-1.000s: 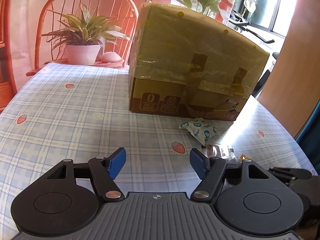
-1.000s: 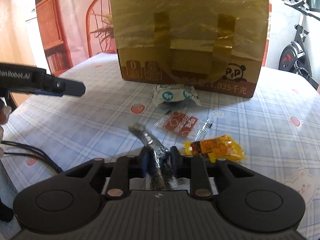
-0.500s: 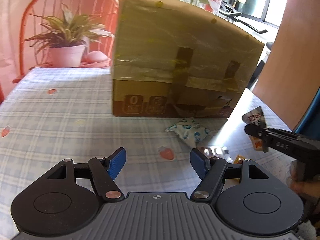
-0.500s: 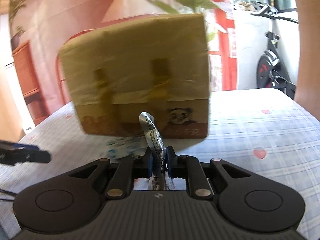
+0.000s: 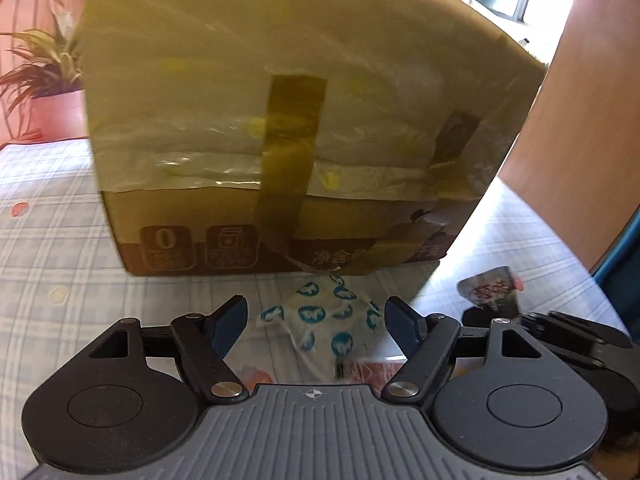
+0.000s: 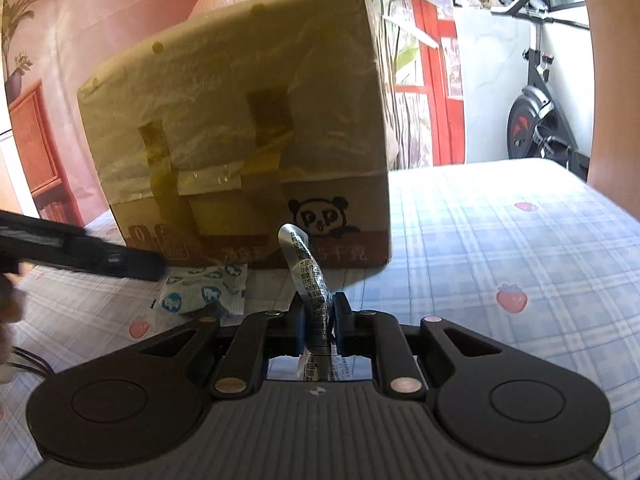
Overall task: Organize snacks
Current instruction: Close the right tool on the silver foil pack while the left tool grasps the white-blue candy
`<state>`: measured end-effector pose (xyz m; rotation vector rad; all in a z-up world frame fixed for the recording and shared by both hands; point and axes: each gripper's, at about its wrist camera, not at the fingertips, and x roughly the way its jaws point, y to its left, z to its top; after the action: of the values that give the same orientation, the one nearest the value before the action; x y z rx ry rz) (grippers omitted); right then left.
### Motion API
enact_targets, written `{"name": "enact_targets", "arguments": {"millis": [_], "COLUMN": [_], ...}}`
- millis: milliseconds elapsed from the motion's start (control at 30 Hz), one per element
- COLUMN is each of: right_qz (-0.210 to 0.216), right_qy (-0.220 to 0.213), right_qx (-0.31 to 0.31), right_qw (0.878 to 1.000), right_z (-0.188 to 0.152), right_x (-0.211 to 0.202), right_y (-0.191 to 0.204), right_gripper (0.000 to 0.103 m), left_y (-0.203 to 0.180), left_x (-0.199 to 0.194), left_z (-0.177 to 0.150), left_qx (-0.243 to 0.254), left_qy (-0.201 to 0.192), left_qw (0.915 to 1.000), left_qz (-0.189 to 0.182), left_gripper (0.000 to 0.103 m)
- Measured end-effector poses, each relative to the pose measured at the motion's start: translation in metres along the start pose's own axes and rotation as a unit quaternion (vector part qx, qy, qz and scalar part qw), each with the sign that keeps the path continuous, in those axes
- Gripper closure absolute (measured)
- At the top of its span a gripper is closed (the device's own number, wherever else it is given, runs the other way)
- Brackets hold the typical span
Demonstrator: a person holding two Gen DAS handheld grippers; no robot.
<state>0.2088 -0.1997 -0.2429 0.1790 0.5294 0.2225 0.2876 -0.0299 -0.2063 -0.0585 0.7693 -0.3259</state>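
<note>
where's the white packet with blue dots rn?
Left wrist view: the white blue-dotted packet lies on the checked tablecloth, just before the taped cardboard box, ahead between the open left gripper fingers, untouched.

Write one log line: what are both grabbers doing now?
left gripper: open, opening, over blue-dotted packet | right gripper: shut on silver packet | box: ahead

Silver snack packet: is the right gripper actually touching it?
Touching. The right wrist view shows the right gripper with both pads pressed on the silver snack packet.
</note>
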Motion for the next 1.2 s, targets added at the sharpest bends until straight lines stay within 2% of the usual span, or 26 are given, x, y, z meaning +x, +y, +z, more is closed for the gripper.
{"name": "enact_targets", "arguments": {"millis": [200, 333, 467, 700, 800, 867, 900, 1200], "right_qz": [0.009, 0.016, 0.017, 0.016, 0.015, 0.014, 0.014, 0.012], "right_qy": [0.005, 0.007, 0.007, 0.011, 0.011, 0.010, 0.011, 0.010], "right_qx": [-0.017, -0.006, 0.000, 0.000, 0.003, 0.005, 0.006, 0.007], "right_qw": [1.000, 1.000, 1.000, 1.000, 1.000, 1.000, 1.000, 1.000], "right_z": [-0.001, 0.000, 0.000, 0.000, 0.000, 0.000, 0.000, 0.000], "right_x": [0.003, 0.005, 0.005, 0.006, 0.006, 0.006, 0.006, 0.005], "right_y": [0.006, 0.002, 0.001, 0.001, 0.000, -0.001, -0.001, -0.001], "right_gripper": [0.088, 0.088, 0.088, 0.088, 0.088, 0.088, 0.088, 0.088], "left_y": [0.003, -0.006, -0.004, -0.004, -0.006, -0.006, -0.005, 0.007], "left_x": [0.025, 0.035, 0.040, 0.038, 0.036, 0.030, 0.026, -0.001], "left_z": [0.008, 0.007, 0.004, -0.003, -0.007, -0.011, -0.013, -0.029], "left_qx": [-0.030, -0.004, -0.006, 0.012, 0.023, 0.031, 0.031, 0.004], "left_qy": [0.022, 0.029, 0.024, 0.025, 0.021, 0.012, 0.009, -0.004], "left_qw": [0.9993, 0.9995, 0.9997, 0.9996, 0.9995, 0.9993, 0.9993, 0.9997], "left_qz": [0.000, 0.009, -0.002, -0.003, -0.007, -0.014, -0.021, -0.022], "left_gripper": [0.025, 0.023, 0.019, 0.020, 0.026, 0.037, 0.045, 0.049]}}
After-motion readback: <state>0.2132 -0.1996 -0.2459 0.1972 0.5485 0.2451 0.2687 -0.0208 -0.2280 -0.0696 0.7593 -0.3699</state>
